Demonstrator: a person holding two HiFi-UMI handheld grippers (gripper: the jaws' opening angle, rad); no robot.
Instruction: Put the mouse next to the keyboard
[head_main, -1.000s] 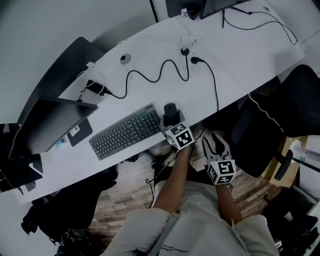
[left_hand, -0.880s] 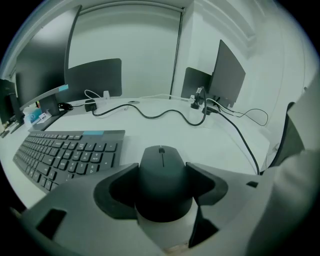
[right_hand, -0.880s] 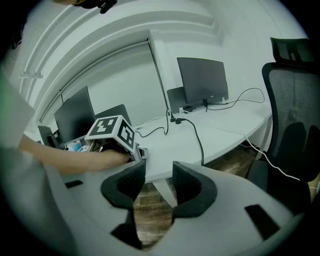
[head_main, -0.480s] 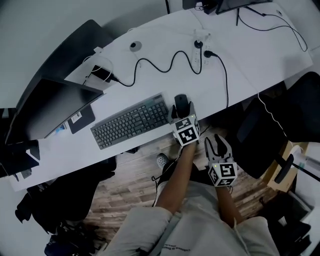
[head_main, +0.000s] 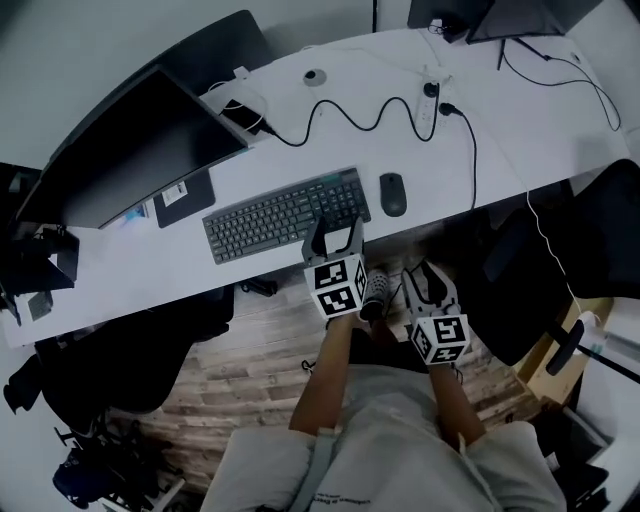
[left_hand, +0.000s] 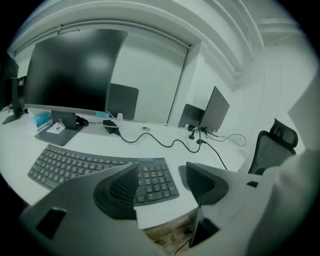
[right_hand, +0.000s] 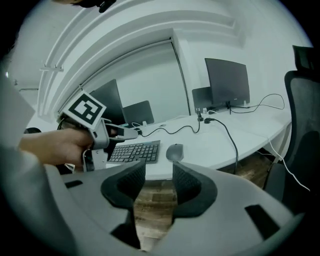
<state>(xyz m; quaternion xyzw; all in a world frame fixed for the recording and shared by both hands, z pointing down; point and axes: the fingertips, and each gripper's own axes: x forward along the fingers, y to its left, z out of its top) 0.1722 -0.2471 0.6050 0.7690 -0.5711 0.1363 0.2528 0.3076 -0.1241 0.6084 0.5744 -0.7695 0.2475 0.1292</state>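
Both your grippers empty, mouse parked beside the keyboard.
Your left gripper (head_main: 337, 232) has its jaws wide apart with nothing between them, hovering at the worktop's (head_main: 520, 120) front edge over the keyboard's (head_main: 285, 213) right end. Your right gripper (head_main: 428, 278) is also spread and empty, off the worktop, in front of that edge, above the wood floor (head_main: 250, 360). The mouse (head_main: 393, 193) sits on the worktop just right of the keyboard's right end, small gap between them, near the front edge. A black cable (head_main: 350, 115) snakes along the back, and a monitor (head_main: 130, 150) stands at the left end.
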